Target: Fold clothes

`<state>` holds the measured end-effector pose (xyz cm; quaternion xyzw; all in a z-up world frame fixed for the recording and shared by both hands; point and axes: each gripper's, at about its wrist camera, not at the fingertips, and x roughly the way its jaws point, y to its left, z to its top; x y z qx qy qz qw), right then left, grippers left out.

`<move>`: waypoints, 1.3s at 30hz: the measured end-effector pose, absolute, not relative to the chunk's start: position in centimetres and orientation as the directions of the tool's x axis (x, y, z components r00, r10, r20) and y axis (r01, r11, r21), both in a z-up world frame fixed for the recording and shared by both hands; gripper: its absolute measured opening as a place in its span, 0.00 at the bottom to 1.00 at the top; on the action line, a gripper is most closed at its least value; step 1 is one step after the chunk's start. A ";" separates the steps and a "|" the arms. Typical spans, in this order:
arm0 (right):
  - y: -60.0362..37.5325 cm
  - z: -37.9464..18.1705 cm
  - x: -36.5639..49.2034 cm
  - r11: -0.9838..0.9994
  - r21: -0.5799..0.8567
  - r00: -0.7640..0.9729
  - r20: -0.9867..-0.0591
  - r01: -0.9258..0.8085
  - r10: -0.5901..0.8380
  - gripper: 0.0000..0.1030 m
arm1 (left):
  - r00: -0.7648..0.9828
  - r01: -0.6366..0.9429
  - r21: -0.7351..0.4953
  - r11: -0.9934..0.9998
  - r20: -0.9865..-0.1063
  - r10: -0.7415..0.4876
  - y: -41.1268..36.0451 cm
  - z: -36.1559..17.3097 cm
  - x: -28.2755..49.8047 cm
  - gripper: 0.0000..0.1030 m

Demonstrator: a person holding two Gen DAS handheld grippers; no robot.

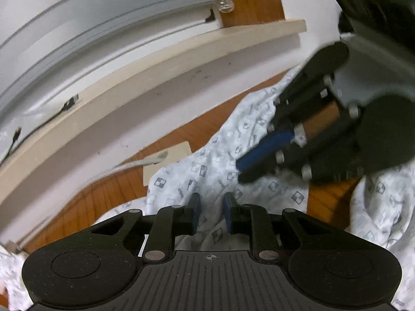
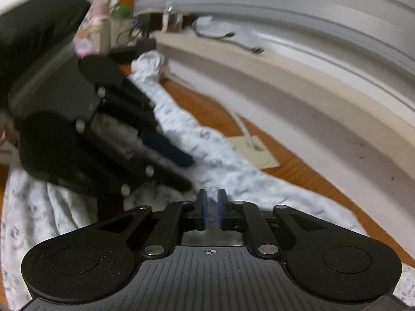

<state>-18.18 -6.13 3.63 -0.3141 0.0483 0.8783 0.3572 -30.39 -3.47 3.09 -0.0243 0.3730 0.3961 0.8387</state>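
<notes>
Black linkage arms and blue pads of the left gripper (image 1: 211, 207) are filling the foreground of the left wrist view, the jaws standing a little apart with a ridge of the white patterned garment (image 1: 207, 171) rising between them; whether the pads are pressing it I cannot tell. That garment is lying rumpled across the wooden floor (image 1: 181, 134). From the same view the right gripper (image 1: 242, 169) is coming in from the right, its tips down on the cloth. Its own camera is showing the right gripper (image 2: 211, 202) nearly clenched on a pinch of fabric, and only there are a cluttered ledge (image 2: 259, 62) and a cable (image 2: 220, 36) appearing. Only the left view is showing a clear clip (image 1: 224, 2).
</notes>
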 end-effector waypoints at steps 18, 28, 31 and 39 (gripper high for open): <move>-4.9 3.7 -18.4 -0.730 -0.107 -0.566 -0.559 -0.675 0.606 0.01 | 0.414 -0.683 0.242 0.689 -0.649 0.638 -3.0 3.0 -30.6 0.23; -5.9 5.1 -17.7 -0.711 -0.119 -0.563 -0.526 -0.693 0.637 0.01 | 0.428 -0.698 0.257 0.668 -0.598 0.678 -3.1 3.9 -30.8 0.02; -7.0 5.7 -15.4 -0.680 -0.101 -0.550 -0.507 -0.726 0.664 0.02 | 0.463 -0.715 0.230 0.660 -0.551 0.694 -4.3 5.0 -31.7 0.02; -11.8 5.7 -2.1 -0.421 -0.098 -0.322 -0.497 -0.902 0.806 0.08 | 0.536 -0.744 0.167 0.647 -0.430 0.726 -7.5 8.4 -34.0 0.02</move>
